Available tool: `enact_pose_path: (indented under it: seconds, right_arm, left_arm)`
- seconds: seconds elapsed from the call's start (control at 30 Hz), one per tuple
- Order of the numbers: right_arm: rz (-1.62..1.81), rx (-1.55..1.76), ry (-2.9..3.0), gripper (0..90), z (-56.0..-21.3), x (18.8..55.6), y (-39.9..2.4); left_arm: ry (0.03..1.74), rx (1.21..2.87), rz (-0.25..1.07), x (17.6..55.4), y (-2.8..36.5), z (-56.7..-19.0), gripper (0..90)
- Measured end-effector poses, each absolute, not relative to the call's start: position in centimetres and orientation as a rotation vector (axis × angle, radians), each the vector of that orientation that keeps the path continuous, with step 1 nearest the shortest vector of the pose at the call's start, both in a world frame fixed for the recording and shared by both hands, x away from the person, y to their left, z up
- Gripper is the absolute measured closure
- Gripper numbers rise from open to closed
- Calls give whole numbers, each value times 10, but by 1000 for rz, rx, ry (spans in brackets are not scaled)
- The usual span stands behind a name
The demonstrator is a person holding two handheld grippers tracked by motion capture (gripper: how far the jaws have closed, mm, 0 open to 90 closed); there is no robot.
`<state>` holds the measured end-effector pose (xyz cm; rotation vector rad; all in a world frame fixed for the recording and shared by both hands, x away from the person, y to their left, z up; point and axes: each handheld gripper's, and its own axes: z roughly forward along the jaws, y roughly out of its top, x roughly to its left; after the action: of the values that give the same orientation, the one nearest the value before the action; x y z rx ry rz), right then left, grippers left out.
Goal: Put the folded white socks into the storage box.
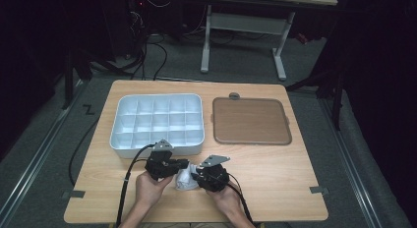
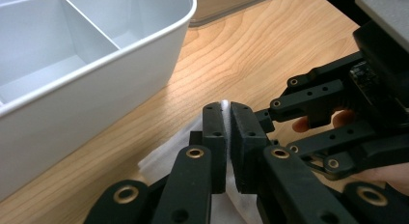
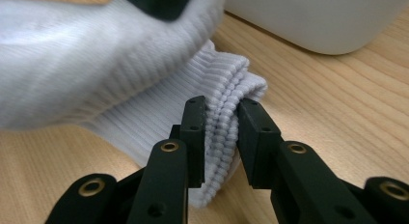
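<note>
Item: white ribbed sock (image 1: pixel 185 179), bunched, lying on the worktop (image 1: pixel 275 179) near its front edge, between the two hand-held grippers and just in front of the white tray.
Sock, detail: in the right gripper view the ribbed cuff (image 3: pixel 226 122) stands folded in several layers; the rest of the fabric spreads up and to the left, slightly blurred.
Left hand-held gripper (image 2: pixel 225 115): clenched on a thin fold of the sock, with a sliver of white fabric showing between the pads at the tips; more of the sock lies under the jaws. In the high view it sits at the sock's left side (image 1: pixel 173 165).
Right hand-held gripper (image 3: pixel 223 119): grasping the sock's cuff, pads pressed on either side of the layered ribbing. In the high view it sits at the sock's right side (image 1: pixel 196 178).
Hands: left hand (image 1: pixel 149 187) and right hand (image 1: pixel 227 198) come in from the bottom edge, each around its gripper, close together.
Cable: black cable (image 1: pixel 127 181) trails from the left gripper toward the front edge.
White tray (image 1: pixel 117 121): divided into a grid of compartments, on the left half of the worktop, behind the sock.
Brown lid (image 1: pixel 251 121): flat, rounded square, lying to the right of the tray, apart from it.
Worktop: light wood grain.
</note>
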<state>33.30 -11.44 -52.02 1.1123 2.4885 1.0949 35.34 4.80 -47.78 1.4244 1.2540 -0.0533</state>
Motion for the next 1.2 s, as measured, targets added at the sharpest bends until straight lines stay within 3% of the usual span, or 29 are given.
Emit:
enact_pose_path:
  seconds: [0.3,0.73,1.2]
  right_arm:
    - [1124,1099,2504,739,-521,328,-111]
    - [1123,1099,2477,643,-511,321,-121]
    - [1045,1057,2487,674,-523,323,-113]
  left_arm:
    - [1248,1443,-46,353,41,-484,858]
    - [1233,1502,-3,354,34,-494,859]
    - [1255,1496,-5,368,31,-505,860]
